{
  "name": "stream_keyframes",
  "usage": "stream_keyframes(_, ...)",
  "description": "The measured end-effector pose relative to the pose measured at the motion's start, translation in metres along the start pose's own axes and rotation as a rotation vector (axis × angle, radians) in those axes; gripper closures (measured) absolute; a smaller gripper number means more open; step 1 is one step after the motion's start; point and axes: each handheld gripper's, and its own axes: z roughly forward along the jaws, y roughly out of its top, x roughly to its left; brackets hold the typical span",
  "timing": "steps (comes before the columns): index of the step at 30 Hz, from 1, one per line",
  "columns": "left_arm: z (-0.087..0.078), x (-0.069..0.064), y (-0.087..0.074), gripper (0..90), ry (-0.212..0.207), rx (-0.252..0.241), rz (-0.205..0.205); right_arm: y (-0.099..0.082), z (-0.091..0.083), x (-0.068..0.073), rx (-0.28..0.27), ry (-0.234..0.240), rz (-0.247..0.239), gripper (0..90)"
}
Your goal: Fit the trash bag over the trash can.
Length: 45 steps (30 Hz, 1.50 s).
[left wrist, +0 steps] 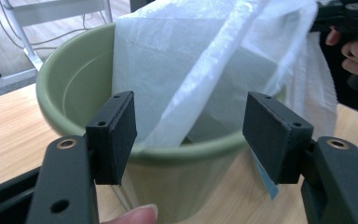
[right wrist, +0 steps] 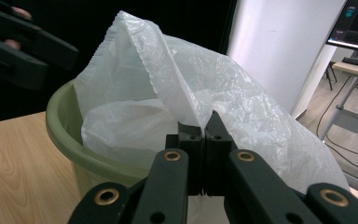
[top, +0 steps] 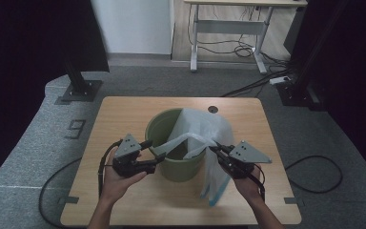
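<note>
Table (top: 124,200): light wood, carrying everything; slick enough for the bucket to slide under a hard sideways tug.
Bucket (top: 177,164): green, upright near the middle; likely to tip if the bag drags on its rim.
Bag (top: 198,129): thin white plastic, partly inside the bucket, partly draped over its right rim; prone to tearing or slipping back out.
Right gripper (right wrist: 204,126): clamped tight on a fold of the bag; thin film, so may pull free.
Left gripper (left wrist: 189,126): jaws wide apart, nothing pinched, near rim and bag edge between them; risk of catching the rim along with the film.
</note>
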Motion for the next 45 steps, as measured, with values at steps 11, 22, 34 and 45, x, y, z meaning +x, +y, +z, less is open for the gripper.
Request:
stream_keyframes(11, 0.028, -0.006, 0.024, 50.4, -0.044, 0.039, 0.059, 0.002, 0.002, 0.0, 0.007, 0.006, 0.0, 87.2)
stream_keyframes(22, 0.038, 0.0, 0.029, 83.1, -0.045, 0.058, 0.046, -0.01, 0.001, 0.001, 0.005, 0.01, 0.041, 68.6)
stream_keyframes(34, 0.037, 0.01, 0.021, 87.9, -0.023, 0.042, -0.005, -0.056, -0.019, 0.026, 0.027, -0.072, 0.168, 29.2)
stream_keyframes(45, 0.033, 0.012, 0.02, 87.0, -0.021, 0.042, -0.001, -0.081, 0.007, 0.034, 0.085, -0.094, 0.235, 34.8)
